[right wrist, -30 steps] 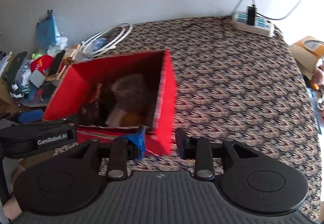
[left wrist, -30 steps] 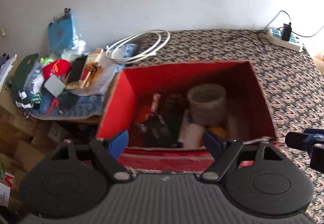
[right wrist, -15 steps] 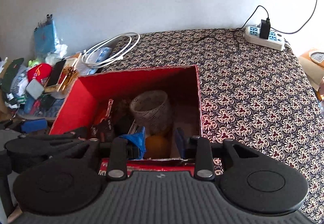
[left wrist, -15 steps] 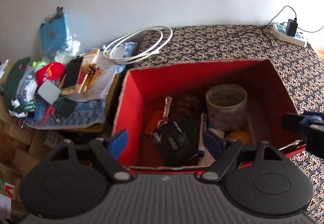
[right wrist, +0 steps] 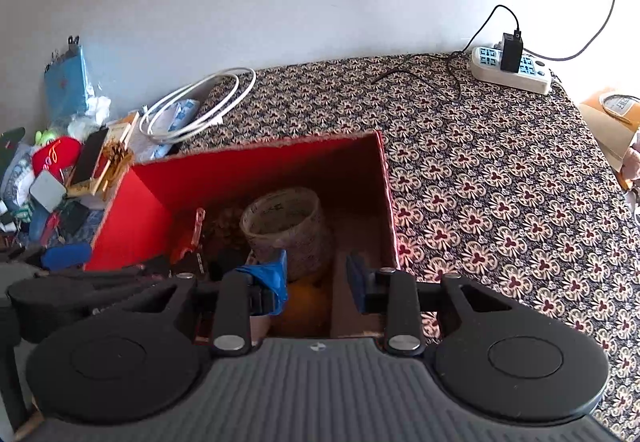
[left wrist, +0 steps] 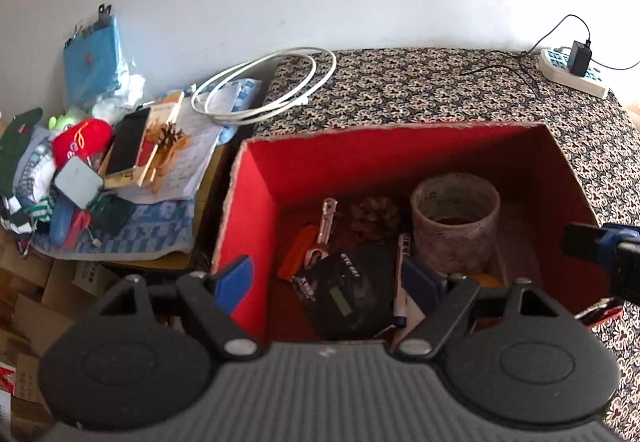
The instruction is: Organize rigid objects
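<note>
An open red box (left wrist: 332, 158) (right wrist: 256, 162) stands on the patterned table. Inside lie a big tape roll (left wrist: 456, 218) (right wrist: 288, 230), a black device with a small screen (left wrist: 344, 298), an orange tool (left wrist: 298, 250), a pine cone (left wrist: 374, 216), a white marker (left wrist: 404, 282) and an orange ball (right wrist: 304, 302). My left gripper (left wrist: 328, 282) is open and empty, above the box's near left part. My right gripper (right wrist: 318, 282) is open and empty, above the box's near right part, and its tip shows in the left wrist view (left wrist: 604, 242).
Left of the box is a cluttered pile: a phone (left wrist: 128, 142), a red cap (left wrist: 80, 146), a blue pouch (left wrist: 94, 58), papers. A coiled white cable (left wrist: 264, 82) lies behind the box. A power strip (right wrist: 512, 70) sits at the far right of the patterned cloth (right wrist: 500, 182).
Both grippers have risen and moved forward over the box, so its inside now shows from above. Both stay open and empty.
</note>
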Demonstrator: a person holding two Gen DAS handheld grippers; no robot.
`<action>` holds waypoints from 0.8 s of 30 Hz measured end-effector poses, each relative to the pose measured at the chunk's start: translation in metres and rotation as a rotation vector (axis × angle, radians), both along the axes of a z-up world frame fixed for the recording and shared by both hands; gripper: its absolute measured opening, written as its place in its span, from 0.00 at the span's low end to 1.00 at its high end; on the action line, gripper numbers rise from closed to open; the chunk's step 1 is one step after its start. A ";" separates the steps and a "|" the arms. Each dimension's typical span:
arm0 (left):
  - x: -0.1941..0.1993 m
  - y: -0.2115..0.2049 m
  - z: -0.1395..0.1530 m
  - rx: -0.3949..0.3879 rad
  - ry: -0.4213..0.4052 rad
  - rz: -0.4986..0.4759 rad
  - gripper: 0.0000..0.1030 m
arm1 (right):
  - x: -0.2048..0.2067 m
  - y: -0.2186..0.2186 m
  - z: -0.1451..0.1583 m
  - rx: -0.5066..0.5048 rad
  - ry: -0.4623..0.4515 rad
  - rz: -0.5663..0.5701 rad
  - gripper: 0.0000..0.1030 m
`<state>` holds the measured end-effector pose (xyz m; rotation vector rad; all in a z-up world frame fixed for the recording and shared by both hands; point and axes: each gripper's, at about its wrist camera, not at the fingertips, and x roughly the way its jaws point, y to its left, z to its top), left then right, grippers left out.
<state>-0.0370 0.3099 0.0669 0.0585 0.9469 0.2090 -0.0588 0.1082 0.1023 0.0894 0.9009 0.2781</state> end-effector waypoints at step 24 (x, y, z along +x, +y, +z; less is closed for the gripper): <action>0.013 0.014 -0.021 -0.046 0.037 0.037 0.81 | 0.016 0.029 -0.019 -0.041 0.046 0.083 0.15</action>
